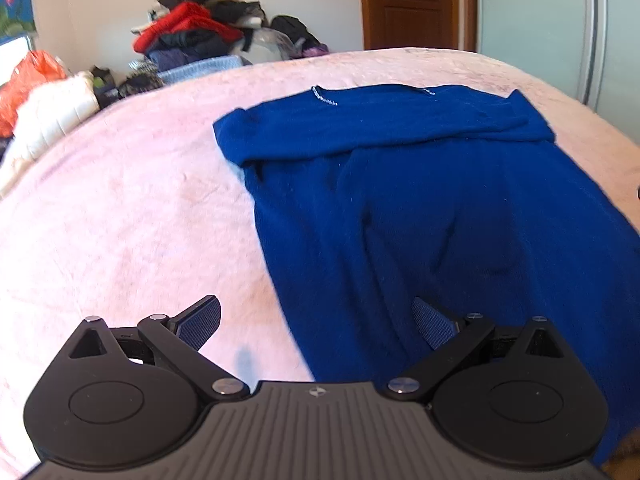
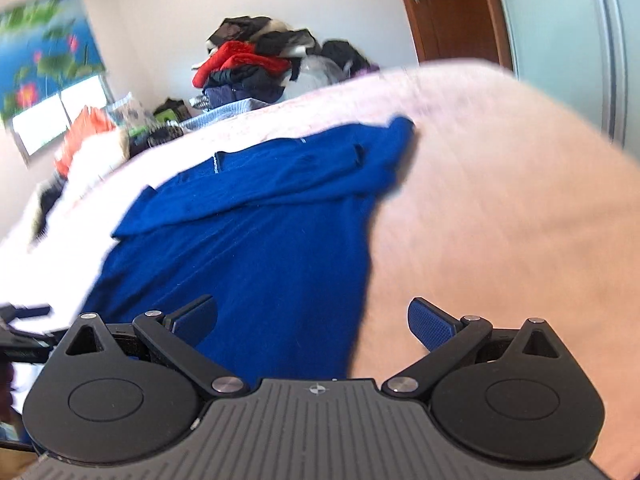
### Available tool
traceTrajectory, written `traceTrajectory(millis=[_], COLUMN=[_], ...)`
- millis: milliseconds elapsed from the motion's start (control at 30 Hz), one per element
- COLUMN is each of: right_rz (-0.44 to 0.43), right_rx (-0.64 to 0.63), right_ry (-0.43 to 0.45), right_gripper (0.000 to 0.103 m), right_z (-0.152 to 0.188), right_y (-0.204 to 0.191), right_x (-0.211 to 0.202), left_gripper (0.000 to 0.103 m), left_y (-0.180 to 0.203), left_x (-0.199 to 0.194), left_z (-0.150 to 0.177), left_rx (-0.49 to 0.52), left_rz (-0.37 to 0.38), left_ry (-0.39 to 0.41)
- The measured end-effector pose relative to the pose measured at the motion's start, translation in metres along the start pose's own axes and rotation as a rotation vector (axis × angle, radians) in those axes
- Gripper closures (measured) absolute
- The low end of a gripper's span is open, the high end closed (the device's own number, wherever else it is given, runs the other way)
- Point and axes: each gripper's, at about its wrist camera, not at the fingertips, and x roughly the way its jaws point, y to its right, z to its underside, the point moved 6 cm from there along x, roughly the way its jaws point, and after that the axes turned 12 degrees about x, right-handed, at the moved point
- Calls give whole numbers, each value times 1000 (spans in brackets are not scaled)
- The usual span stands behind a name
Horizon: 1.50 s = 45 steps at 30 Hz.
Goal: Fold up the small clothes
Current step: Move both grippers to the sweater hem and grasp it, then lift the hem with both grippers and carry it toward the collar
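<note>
The left gripper (image 1: pixel 316 326) was spread wide and held nothing, poised over the near left edge of the blue garment (image 1: pixel 420 200). The right gripper (image 2: pixel 314 322) was likewise spread and empty, above the garment's near right edge. The garment lay flat on the pink blanket (image 1: pixel 140 200), a sleeve folded across its far end. Beyond the garment, past the blanket's far edge, rose a pile of clothes (image 1: pixel 196 32).

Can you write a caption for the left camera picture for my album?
Open left gripper hovers at the near edge of a blue sweater spread on a pink blanket.
</note>
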Motion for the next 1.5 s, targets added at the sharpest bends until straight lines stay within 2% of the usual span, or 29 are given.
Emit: traceTrajectory(millis=[100,267,367,433,533,733,867,933,1000,1033,1067,1100,1133,1167,1200,1333,1500], right_rz=[-109,-175,-193,-215,-259,-351,-406,-422,-425,-421,-418,-408,-391,-372,-356,-338,-383], right_rx=[78,71,116,143,140,83,77,57,23,11,-1,-12,-17,-13,-11,-59,-81], right_ry=[-82,-181,-226,-246,-286,-382,-420,-433,-441,-444,-443,-442,-442,-447,-454,-437,-364], right_gripper=[0,1,11,21,30,31,31,32,35,40,43,51,65,72,88,91,91], right_z=[13,29,32,35,43,63,69,72,75,77,78,79,79,80,82,82,61], right_y=[15,20,26,29,28,-3,-21,-31,-40,-42,-44,-45,-44,-41,-39,-46,-62], right_x=[-12,-29,-37,-39,-44,-35,-23,-18,-14,-13,-13,-13,-13,-12,-11,-17,-27], left_gripper=[1,1,1,1,1,1,2,5,20,28,55,68,71,78,83,85,85], left_y=[-11,-20,-22,-20,-9,22,34,39,41,39,39,37,36,34,34,38,37], left_x=[-7,-11,-16,-18,-19,-16,-13,-11,-12,-14,-13,-11,-10,-10,-10,-21,-44], left_z=[11,35,42,42,40,32,25,21,20,21,21,23,24,24,24,14,-11], left_rx=[-44,-159,-213,-233,-247,-250,-249,-242,-223,-217,-218,-235,-254,-263,-264,-201,-95], left_rz=[117,291,341,407,495,627,658,667,654,644,641,644,644,641,628,567,457], left_ry=[-15,-82,-80,-85,-100,-110,-118,-122,-128,-134,-149,-171,-178,-182,-185,-140,10])
